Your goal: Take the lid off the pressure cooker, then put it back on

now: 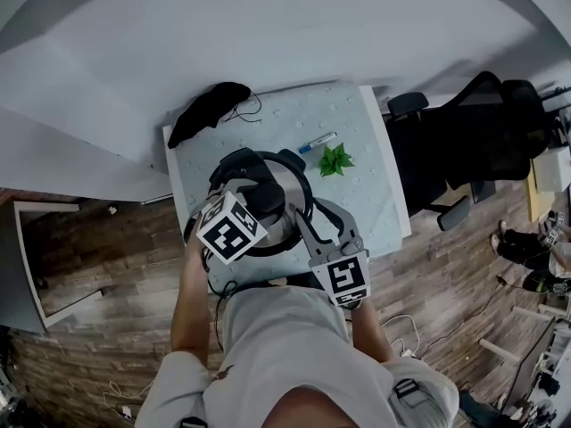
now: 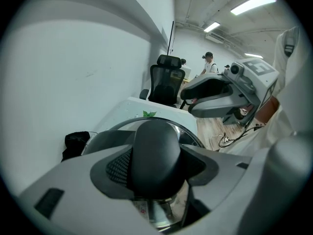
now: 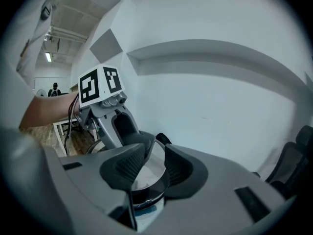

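The left gripper is clamped on the black rounded plastic handle of the round steel lid, one pad on each side of it. The lid sits on the steel pressure cooker, directly below and ahead of both grippers on the pale cloth-covered table. The right gripper has its jaws spread, pinching nothing; the lid's edge shows through the gap beyond them. A crumpled black cloth lies beyond the left gripper, to its left.
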{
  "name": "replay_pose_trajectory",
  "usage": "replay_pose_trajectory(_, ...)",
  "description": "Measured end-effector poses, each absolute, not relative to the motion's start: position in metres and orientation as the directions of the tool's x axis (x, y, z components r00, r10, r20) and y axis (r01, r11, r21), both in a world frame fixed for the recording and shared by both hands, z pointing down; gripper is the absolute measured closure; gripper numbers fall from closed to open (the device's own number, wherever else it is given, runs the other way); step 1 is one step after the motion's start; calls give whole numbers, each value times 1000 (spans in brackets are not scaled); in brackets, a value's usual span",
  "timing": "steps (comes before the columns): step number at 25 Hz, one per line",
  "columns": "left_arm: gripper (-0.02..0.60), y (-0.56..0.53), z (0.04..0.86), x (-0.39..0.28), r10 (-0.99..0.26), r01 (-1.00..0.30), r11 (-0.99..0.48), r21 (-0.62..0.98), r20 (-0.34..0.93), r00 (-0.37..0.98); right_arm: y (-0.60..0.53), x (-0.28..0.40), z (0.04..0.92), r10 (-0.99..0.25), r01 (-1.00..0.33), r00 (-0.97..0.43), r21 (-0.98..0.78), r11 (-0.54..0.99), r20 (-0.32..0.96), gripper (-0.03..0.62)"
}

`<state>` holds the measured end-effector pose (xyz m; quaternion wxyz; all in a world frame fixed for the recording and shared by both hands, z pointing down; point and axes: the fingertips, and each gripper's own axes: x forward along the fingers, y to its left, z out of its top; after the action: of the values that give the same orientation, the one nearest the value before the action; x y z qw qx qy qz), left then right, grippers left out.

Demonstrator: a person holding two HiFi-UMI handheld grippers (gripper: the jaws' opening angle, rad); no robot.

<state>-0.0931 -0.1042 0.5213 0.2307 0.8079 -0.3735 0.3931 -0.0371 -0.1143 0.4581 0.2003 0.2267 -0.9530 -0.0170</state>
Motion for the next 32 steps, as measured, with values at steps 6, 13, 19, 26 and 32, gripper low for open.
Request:
replay_pose_trajectory(6, 308, -102, 522, -92, -440, -792, -607, 69, 801, 406, -115, -40, 456, -424, -408, -824, 125, 904, 375, 464)
replay_pose_trajectory(13, 308, -104, 524, -93, -454, -807, -586, 75, 795, 403, -117, -42, 459, -406, -391, -832, 121, 912, 377, 464)
replay_pose_trajectory(19, 305, -102, 522, -94, -474, -829, -554, 77, 790, 389, -120, -40, 457, -397, -381, -839, 117, 917, 372, 464)
replay_pose_trajectory(26, 305, -109, 521, -98, -494, -870, -484, 97, 790, 363, -128, -35, 457, -383, -369, -847, 110, 923, 370, 465)
replay_pose_trajectory(32, 307, -108, 520, -106, -533, -920, -377, 110, 786, 313, -132, -35, 457, -357, -344, -858, 103, 933, 368, 468)
